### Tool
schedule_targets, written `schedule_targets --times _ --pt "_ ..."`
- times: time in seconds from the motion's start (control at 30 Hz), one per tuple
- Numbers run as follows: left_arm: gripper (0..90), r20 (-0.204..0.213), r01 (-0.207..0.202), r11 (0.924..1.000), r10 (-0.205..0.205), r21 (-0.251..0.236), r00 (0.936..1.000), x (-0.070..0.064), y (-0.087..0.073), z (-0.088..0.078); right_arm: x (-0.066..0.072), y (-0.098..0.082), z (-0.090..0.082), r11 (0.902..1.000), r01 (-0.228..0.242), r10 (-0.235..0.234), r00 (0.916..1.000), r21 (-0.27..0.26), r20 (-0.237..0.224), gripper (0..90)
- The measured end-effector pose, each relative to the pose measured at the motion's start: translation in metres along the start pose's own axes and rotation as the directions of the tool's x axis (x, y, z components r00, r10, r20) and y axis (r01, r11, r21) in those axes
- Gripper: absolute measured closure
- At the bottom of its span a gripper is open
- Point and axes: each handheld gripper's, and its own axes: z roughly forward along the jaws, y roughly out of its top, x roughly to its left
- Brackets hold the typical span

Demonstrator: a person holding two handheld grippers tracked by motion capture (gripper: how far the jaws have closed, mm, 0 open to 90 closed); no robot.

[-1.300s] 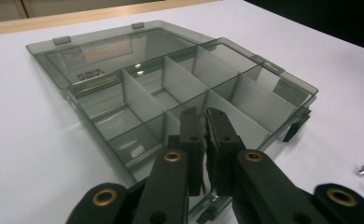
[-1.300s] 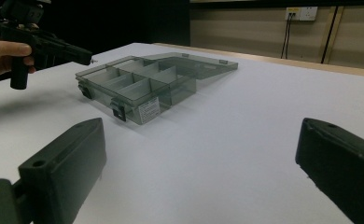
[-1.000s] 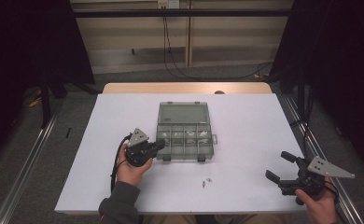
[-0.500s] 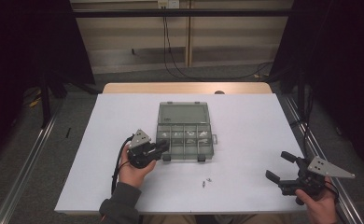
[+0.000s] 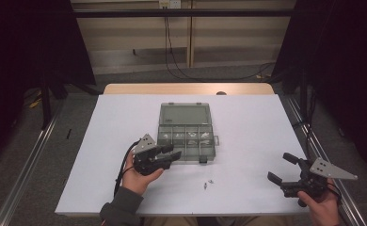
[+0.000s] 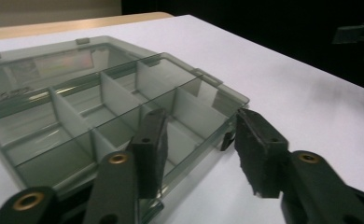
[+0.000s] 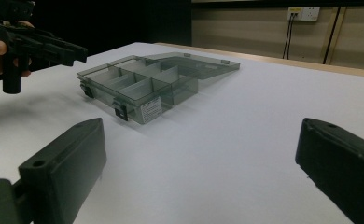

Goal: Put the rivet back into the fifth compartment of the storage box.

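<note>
Compartment box [image 5: 187,136] sits mid-table [image 5: 247,122], lid folded flat behind. Left tool [image 5: 174,154] at box's front-left corner, jaws just opening, front wall between them, pads not pressing. Right tool [image 5: 281,168] well apart near right edge, jaws wide, nothing between.

A white label [image 7: 150,110] on the organizer box [image 7: 138,88] carries print too small to read.

Smoky grey see-through compartment box [image 5: 187,132] on a white table [image 5: 247,136] — black tongs [image 5: 171,154], wooden far edge.
</note>
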Motion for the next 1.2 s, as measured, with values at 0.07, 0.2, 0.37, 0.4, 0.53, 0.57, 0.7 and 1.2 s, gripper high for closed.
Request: schedule_targets --times 0.07,0.2,0.37,0.4,0.53,0.57,0.7,1.2 --pt "46.4 0.024 -0.003 1.0000 0.004 -0.005 0.9997 -0.004 0.000 0.002 0.000 0.000 0.000 1.0000 0.001 -0.001 1.0000 0.001 0.000 1.9" --pt "36.6 0.041 -0.008 1.0000 0.008 -0.004 0.9991 -0.007 -0.001 0.004 0.000 0.000 0.000 1.0000 0.000 0.000 1.0000 0.000 -0.001 1.9" --pt "25.3 0.075 -0.019 0.9998 0.018 0.008 0.9970 -0.015 -0.001 0.011 0.000 0.000 0.000 1.0000 0.001 -0.001 1.0000 0.000 -0.002 1.9" --pt "23.0 0.082 -0.019 0.9998 0.018 0.007 0.9965 -0.017 -0.001 0.012 0.000 0.000 0.000 1.0000 0.000 0.000 1.0000 0.000 -0.003 1.9" --pt "17.1 0.111 -0.028 0.9996 0.027 0.003 0.9935 -0.025 -0.002 0.019 0.000 0.000 0.000 1.0000 0.003 -0.003 1.0000 0.001 -0.005 1.9" --pt "15.0 0.118 -0.028 0.9996 0.028 0.005 0.9926 -0.027 -0.002 0.020 0.000 0.000 0.000 1.0000 0.003 -0.003 1.0000 0.002 -0.006 1.9" --pt "13.2 0.144 -0.049 0.9986 0.045 0.020 0.9885 -0.034 -0.005 0.027 0.000 0.000 0.000 1.0000 0.004 -0.004 1.0000 0.004 -0.007 1.9" --pt "12.0 0.183 -0.109 0.9910 0.094 0.078 0.9786 -0.050 -0.010 0.044 0.000 0.000 0.001 1.0000 0.006 -0.006 0.9999 0.008 -0.008 2.0"
